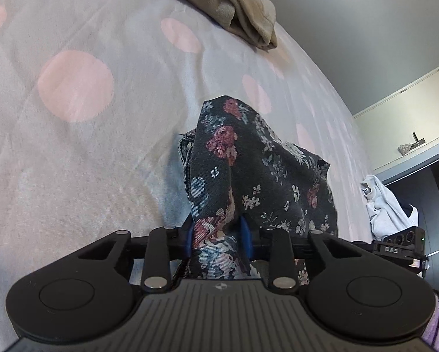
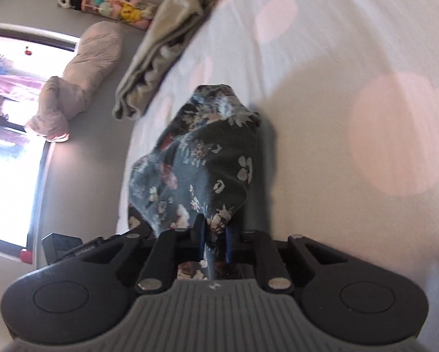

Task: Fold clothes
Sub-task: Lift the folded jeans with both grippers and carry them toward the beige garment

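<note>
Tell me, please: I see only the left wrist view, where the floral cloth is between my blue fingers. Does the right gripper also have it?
Observer: Yes. The right gripper has its jaws closed on a bunched edge of the floral garment.
Operator: Is the cloth still on the bed there?
Observer: Its far end droops onto the dotted sheet, throwing a dark shadow to its right.
Operator: Is anything else near it on that side?
Observer: A crumpled beige blanket lies beyond it at the bed's edge, and a pink pillow lies on the floor by the window.
</note>
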Action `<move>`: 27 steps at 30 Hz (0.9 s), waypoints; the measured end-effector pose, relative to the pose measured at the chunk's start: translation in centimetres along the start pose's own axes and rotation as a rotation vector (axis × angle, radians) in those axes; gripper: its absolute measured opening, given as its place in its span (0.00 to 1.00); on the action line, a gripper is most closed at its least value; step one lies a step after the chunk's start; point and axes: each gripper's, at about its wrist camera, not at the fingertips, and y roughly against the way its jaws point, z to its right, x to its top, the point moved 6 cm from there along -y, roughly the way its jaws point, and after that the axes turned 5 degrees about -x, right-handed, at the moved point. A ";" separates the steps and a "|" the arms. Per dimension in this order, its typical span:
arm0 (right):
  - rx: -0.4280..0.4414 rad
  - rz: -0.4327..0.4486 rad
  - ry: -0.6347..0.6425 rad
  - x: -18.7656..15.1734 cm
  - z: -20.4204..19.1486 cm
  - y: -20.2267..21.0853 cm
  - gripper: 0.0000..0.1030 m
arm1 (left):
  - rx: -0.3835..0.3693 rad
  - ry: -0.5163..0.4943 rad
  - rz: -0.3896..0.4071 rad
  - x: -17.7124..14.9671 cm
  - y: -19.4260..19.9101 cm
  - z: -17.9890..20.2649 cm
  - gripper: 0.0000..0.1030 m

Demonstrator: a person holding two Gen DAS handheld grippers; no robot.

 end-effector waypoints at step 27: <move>-0.098 -0.050 0.049 -0.2 2.2 -1.7 0.34 | 0.004 -0.109 -0.121 -0.8 -1.7 -1.0 0.73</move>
